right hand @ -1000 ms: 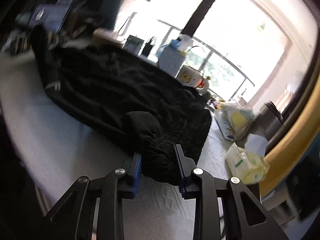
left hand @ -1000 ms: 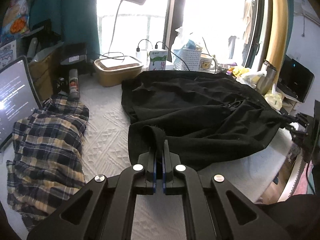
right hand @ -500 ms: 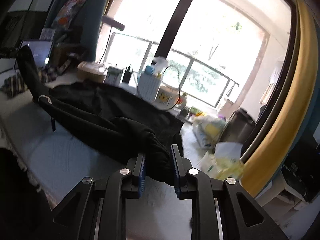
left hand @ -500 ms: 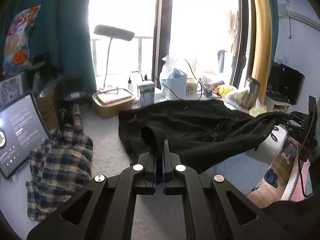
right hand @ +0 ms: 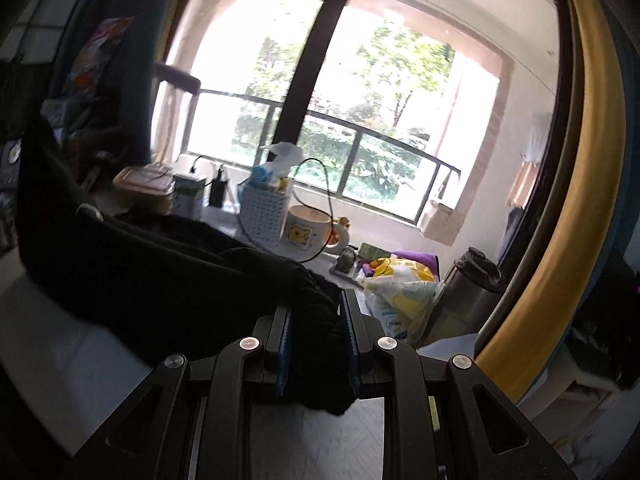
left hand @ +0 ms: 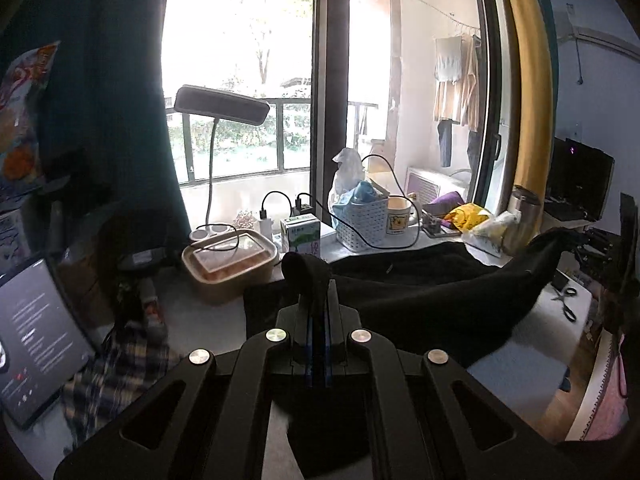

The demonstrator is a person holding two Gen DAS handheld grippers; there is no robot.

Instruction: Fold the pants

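Note:
The black pants (left hand: pixel 420 296) hang stretched between my two grippers, lifted above the white table (left hand: pixel 520 380). My left gripper (left hand: pixel 318 300) is shut on a thin fold of the fabric that loops up over its fingertips. My right gripper (right hand: pixel 316 320) is shut on a thick gathered bunch of the pants (right hand: pixel 160 272), likely the waistband. In the left wrist view the right gripper (left hand: pixel 592 248) shows at the far right, holding the raised end. The far edge of the pants still rests near the window sill.
A plaid garment (left hand: pixel 116 364) and a tablet (left hand: pixel 36 340) lie at the left. Along the window stand a lunch box (left hand: pixel 230 260), a carton (left hand: pixel 302 234), a white basket (left hand: pixel 362 220), a mug (left hand: pixel 400 216), a desk lamp (left hand: pixel 222 104) and a steel flask (left hand: pixel 522 216). Scissors (left hand: pixel 566 304) lie at the right.
Both grippers have risen and tilted up, lifting the near edge of the pants off the table. The pants now hang taut between them.

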